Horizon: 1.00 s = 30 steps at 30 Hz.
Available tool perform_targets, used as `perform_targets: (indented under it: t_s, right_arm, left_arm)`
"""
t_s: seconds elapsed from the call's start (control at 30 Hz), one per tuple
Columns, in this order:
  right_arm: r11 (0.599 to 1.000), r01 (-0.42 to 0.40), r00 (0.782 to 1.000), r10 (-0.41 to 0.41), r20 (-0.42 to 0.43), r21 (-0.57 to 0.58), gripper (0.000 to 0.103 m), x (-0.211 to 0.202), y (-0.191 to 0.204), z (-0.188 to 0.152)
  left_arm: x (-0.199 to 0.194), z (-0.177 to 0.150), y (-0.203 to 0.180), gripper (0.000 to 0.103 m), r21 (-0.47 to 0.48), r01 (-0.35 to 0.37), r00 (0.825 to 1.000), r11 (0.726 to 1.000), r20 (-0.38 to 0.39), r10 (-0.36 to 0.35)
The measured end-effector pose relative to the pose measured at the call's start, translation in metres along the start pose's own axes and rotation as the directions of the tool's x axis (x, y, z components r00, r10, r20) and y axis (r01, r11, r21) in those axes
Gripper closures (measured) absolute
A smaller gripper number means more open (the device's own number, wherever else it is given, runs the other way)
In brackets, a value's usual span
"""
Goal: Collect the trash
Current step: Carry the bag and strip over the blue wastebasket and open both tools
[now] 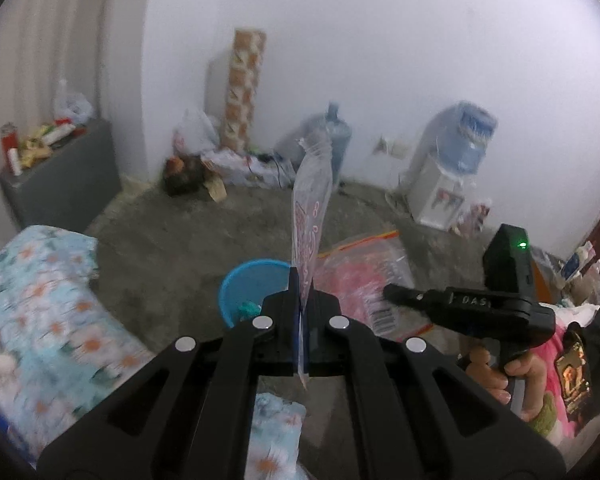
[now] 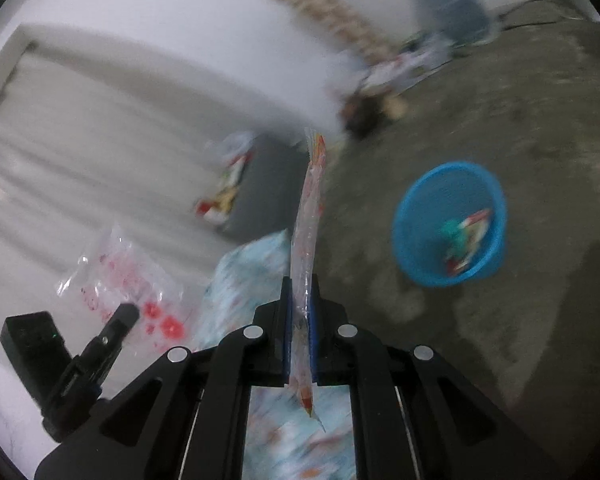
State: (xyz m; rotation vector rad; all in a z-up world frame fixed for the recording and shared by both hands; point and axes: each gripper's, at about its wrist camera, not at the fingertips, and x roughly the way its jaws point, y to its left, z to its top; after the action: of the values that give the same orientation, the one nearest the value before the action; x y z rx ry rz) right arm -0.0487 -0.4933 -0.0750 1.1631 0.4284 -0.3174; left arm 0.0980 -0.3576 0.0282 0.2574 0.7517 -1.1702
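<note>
Both views are smeared with motion blur, so the far clutter along the white wall reads only as shapes: a tall patterned box (image 1: 245,88), a water dispenser (image 1: 444,184) with its bottle on top, a heap of bags whose contents I cannot make out. Left claw (image 1: 300,300) is clamped tight on a clear plastic wrapper with pink print (image 1: 310,216), which stands up edge-on from the jaws, its lower tip poking out below them. Right claw (image 2: 300,320) is pinched narrow on a thin clear wrapper with orange print (image 2: 309,216), also edge-on, so the printing on it is unreadable. In the left view the right claw shows from the side, a hand (image 1: 512,380) wrapped round its grip, and it covers part of a large pink-and-clear bag (image 1: 364,276) lying on the floor. The blue basket (image 2: 492,200) sits on the grey floor (image 2: 520,100), open bare ground all around it; a few scraps lie inside, blurred green and red-white. From the left view the claw's own body cuts off the basket's near rim. A floral bedsheet (image 1: 40,288) crowds the lower left edge, running out of frame. A grey cabinet (image 1: 64,188) by the curtain carries small bottles and packets, too blurred to name.
</note>
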Motion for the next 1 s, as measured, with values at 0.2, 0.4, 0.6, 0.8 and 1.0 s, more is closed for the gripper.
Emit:
perform_targets:
  t_s: [0.2, 0.4, 0.6, 0.8, 1.0]
  right_arm:
    - [0.986, 0.117, 0.991, -0.123, 0.046, 0.115, 0.096, 0.025, -0.06, 0.031]
    - [0.963, 0.184, 0.983, -0.183, -0.023, 0.195, 0.096, 0.097, -0.114, 0.05]
    - [0.943, 0.26, 0.964, -0.243, -0.105, 0.209, 0.093, 0.175, -0.154, 0.059]
    - [0.877, 0.408, 0.911, -0.369, -0.185, 0.253, 0.047, 0.223, -0.194, 0.057]
    - [0.872, 0.413, 0.91, -0.389, -0.14, 0.262, 0.046, 0.201, -0.193, 0.043]
  left_arm:
    - [0.103, 0.016, 0.006, 0.103, 0.022, 0.015, 0.99, 1.0, -0.143, -0.012]
    - [0.215, 0.012, 0.023, 0.103, 0.008, 0.002, 0.955, 1.0, -0.298, 0.0]
    - [0.294, 0.002, 0.044, 0.103, 0.026, 0.0, 0.923, 1.0, -0.385, 0.01]
    - [0.333, -0.009, 0.061, 0.054, 0.01, -0.052, 0.897, 0.999, -0.438, 0.051]
    - [0.314, -0.001, 0.058, 0.044, 0.021, -0.042, 0.913, 0.999, -0.405, 0.047]
